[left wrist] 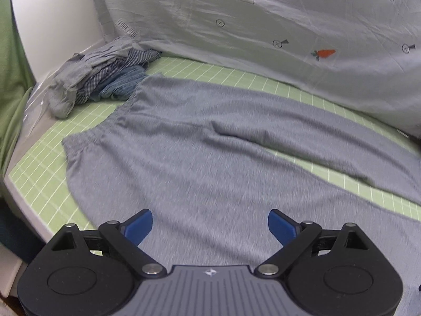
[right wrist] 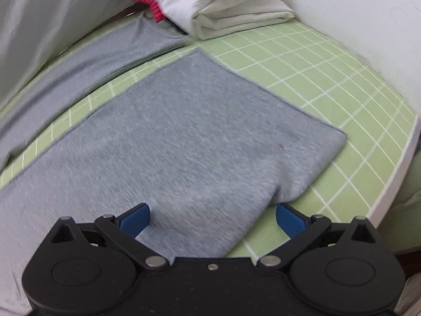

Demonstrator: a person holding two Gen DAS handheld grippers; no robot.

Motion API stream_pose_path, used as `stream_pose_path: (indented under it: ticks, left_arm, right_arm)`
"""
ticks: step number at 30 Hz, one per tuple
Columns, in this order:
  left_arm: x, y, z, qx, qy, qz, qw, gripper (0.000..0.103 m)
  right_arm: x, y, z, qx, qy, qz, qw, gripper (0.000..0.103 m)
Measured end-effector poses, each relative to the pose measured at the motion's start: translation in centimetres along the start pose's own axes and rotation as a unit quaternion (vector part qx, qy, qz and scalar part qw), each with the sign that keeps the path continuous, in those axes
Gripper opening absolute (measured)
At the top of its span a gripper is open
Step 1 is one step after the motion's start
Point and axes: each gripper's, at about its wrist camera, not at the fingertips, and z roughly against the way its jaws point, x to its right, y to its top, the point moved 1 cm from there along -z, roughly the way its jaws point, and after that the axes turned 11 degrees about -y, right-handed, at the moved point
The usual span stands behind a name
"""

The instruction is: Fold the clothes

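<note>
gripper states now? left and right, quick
Left hand-held gripper: open, empty, over the grey trousers.
Right hand-held gripper: open, holding nothing, at a trouser leg end.

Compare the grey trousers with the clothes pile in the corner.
The trousers are spread flat on the green mat, legs apart; the pile is crumpled in a heap. The trousers are plain grey; the pile mixes grey, striped and blue cloth. Both lie on the mat, and neither is folded.

Green grid-lined mat (left wrist: 200,69) over a white-edged worktop (right wrist: 400,168). Behind, pale grey sheet (left wrist: 289,13) printed with carrots. White wall (right wrist: 355,13) to the right. Soft, even light.
</note>
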Motion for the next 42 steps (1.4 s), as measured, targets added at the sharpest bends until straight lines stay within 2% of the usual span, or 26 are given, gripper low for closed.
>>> stream_pose_path:
  ticks: [7,9,10,11,12,13,14,16,19,27,34,37,40,42]
  left_arm:
    - [-0.6,0.4,0.2,-0.004,0.002,0.003,1.0000,0.094]
    - [-0.8,0.7,0.1,-0.004,-0.003,0.005,1.0000,0.094]
    - [-1.0,0.9,0.0,-0.005,-0.006,0.005,1.0000,0.094]
    - [-1.2,1.1,-0.1,-0.006,-0.008,0.005,0.9999,0.094]
    - [-1.4,1.3,-0.3,-0.007,-0.010,0.003,0.9999,0.094]
    - [-1.7,1.5,-0.4,-0.008,-0.012,0.003,0.9999,0.094]
    - [-2.1,1.8,-0.6,-0.009,-0.013,0.004,0.9999,0.094]
    - [-3.3,2.3,-0.9,-0.010,-0.014,0.014,0.9998,0.094]
    - [-6.2,3.3,-1.4,-0.009,-0.010,0.041,0.9991,0.094]
    - [-16.6,6.5,-4.2,-0.022,0.036,0.111,0.9929,0.094]
    - [-26.1,8.5,-8.8,-0.067,0.074,0.146,0.9843,0.094]
    - [-29.3,9.0,-10.6,-0.082,0.068,0.158,0.9816,0.093]
    - [-30.5,9.4,-12.0,-0.096,0.061,0.154,0.9815,0.085]
    - [-31.0,9.5,-12.7,-0.103,0.057,0.157,0.9805,0.065]
  right_arm:
    - [-0.9,-0.1,0.0,0.010,-0.007,0.011,1.000,0.102]
    - [-1.0,-0.1,0.4,0.022,0.001,0.016,1.000,0.088]
    - [-1.1,-0.1,0.7,0.029,0.005,0.021,0.999,0.070]
    - [-1.2,-0.1,0.9,0.037,0.010,0.025,0.999,0.046]
    - [-1.2,-0.1,1.2,0.044,0.015,0.030,0.998,0.034]
    - [-1.3,-0.1,1.4,0.048,0.020,0.031,0.998,0.015]
    - [-1.3,0.0,1.4,0.045,0.028,0.025,0.998,0.006]
    - [-1.2,0.2,1.5,0.039,0.042,0.011,0.998,0.006]
    - [-1.1,0.2,2.0,0.047,0.038,-0.018,0.998,0.005]
    - [-2.7,0.3,4.1,0.066,-0.004,-0.040,0.997,0.005]
    - [-4.7,0.4,5.9,0.081,-0.049,-0.060,0.994,0.005]
    - [-5.5,0.5,6.5,0.086,-0.066,-0.072,0.992,0.005]
    - [-6.2,0.6,7.1,0.092,-0.078,-0.082,0.989,0.005]
    - [-6.5,0.5,7.6,0.096,-0.083,-0.088,0.988,0.005]
